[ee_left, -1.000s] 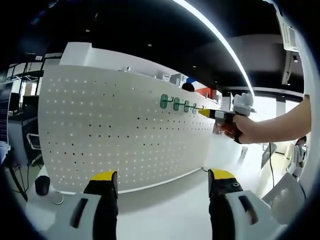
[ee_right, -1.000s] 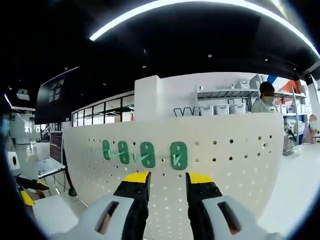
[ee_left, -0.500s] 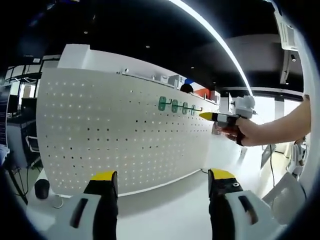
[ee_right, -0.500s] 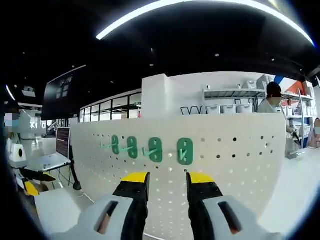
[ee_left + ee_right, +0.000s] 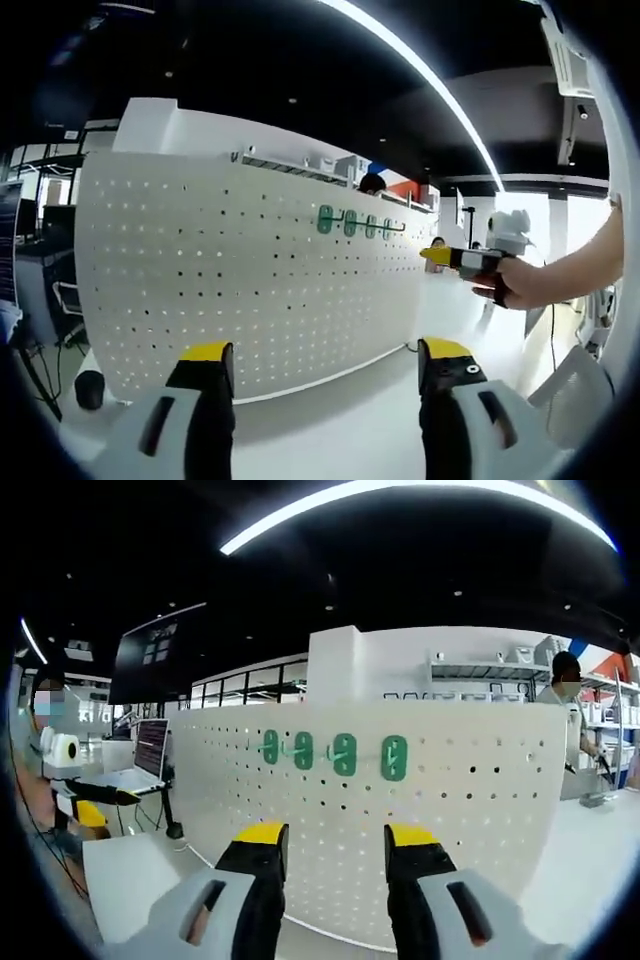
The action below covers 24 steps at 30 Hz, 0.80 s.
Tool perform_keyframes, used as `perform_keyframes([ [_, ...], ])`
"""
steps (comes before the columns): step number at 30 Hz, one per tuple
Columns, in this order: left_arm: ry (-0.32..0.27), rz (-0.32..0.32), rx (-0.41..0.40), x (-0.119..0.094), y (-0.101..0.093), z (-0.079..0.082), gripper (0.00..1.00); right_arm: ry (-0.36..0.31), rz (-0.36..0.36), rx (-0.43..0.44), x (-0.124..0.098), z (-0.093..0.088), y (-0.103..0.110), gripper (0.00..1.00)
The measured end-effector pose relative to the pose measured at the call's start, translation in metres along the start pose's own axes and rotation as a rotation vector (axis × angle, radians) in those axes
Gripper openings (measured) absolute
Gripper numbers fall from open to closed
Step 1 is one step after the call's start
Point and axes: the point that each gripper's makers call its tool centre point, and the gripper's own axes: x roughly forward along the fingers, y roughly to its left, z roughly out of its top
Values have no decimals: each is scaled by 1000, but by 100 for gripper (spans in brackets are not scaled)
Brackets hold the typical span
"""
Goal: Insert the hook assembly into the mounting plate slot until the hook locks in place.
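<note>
Over the last second I drew my right claw [image 5: 335, 845] back from the pegboard [image 5: 480, 820]; its yellow tips stood parted with nothing between them, and the board with its four green hooks [image 5: 394, 758] sat farther off than a moment before. From my left claw [image 5: 320, 365], also spread wide and empty, I saw the right claw [image 5: 440, 256] held out in my hand [image 5: 520, 282], now well clear of the row of hooks [image 5: 325, 219] near the board's upper edge. All four hooks sat flat against the pegboard, none in my grip. I judged the last hook seated and released, so backing away looked like the closing move.
</note>
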Motion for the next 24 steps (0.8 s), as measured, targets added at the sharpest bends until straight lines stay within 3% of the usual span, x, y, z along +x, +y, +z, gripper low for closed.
perform_keyframes([
  [13,-1,-2,28,-7,-1,1,80,-7,-14,22,-33,-8,4,45],
  [24,22,-12,76,-16,-3,-7,81,12,-17,22,-64,-20,12,49],
])
